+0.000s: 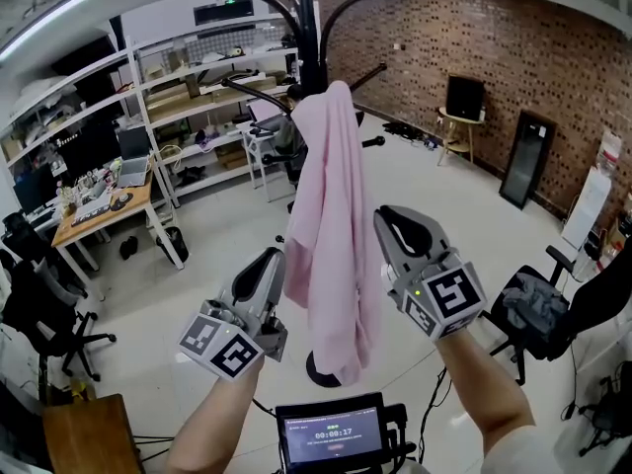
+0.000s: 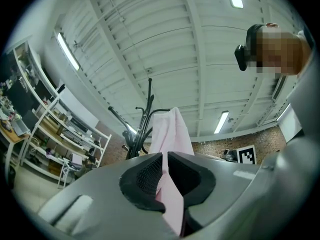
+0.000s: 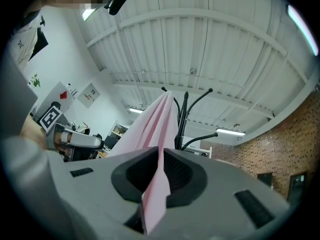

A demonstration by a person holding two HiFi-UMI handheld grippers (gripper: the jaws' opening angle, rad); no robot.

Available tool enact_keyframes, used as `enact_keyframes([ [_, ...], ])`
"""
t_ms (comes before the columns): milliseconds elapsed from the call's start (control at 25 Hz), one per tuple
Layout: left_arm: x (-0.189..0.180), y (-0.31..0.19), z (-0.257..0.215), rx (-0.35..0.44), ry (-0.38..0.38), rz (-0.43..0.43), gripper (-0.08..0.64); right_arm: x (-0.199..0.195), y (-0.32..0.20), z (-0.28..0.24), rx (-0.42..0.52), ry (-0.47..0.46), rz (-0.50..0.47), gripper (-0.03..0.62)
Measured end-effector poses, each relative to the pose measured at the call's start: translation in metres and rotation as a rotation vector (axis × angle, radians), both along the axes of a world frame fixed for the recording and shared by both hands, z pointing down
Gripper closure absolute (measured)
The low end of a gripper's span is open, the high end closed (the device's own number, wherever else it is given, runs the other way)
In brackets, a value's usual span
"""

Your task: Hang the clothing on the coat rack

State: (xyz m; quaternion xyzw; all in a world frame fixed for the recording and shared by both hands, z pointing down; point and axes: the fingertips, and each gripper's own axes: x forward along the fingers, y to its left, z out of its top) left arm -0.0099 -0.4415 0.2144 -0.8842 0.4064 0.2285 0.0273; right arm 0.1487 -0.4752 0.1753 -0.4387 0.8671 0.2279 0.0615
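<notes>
A pale pink garment (image 1: 331, 225) hangs from an arm of the black coat rack (image 1: 306, 28) and drapes down between my two grippers. My left gripper (image 1: 279, 265) is shut on the garment's left edge; in the left gripper view the pink garment (image 2: 172, 134) runs up from between the jaws of the left gripper (image 2: 164, 176) to the coat rack (image 2: 145, 119). My right gripper (image 1: 380, 233) is shut on the garment's right edge; the right gripper view shows the right gripper (image 3: 161, 171) clamping a fold of the pink garment (image 3: 155, 129) under the rack's hooks (image 3: 192, 109).
The rack's round base (image 1: 321, 368) stands on the pale floor. White shelving (image 1: 197, 97) and a wooden desk (image 1: 99, 210) are at the left. A black office chair (image 1: 533, 314) is at the right, a brick wall (image 1: 494, 38) behind, and a small screen (image 1: 331, 433) below.
</notes>
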Motion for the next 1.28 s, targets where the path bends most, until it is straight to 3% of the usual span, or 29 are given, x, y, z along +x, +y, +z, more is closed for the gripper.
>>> enact_keyframes([
  [360, 0.009, 0.005, 0.010, -0.033, -0.063, -0.007, 0.518, 0.007, 0.007, 0.013, -0.035, -0.026, 0.015, 0.546],
  [800, 0.002, 0.019, 0.023, -0.078, -0.069, -0.006, 0.518, 0.010, 0.027, 0.029, -0.088, -0.062, 0.039, 0.540],
  [1280, 0.000, 0.043, 0.043, -0.111, -0.130, 0.042, 0.518, 0.014, 0.044, 0.066, -0.174, -0.075, 0.102, 0.540],
])
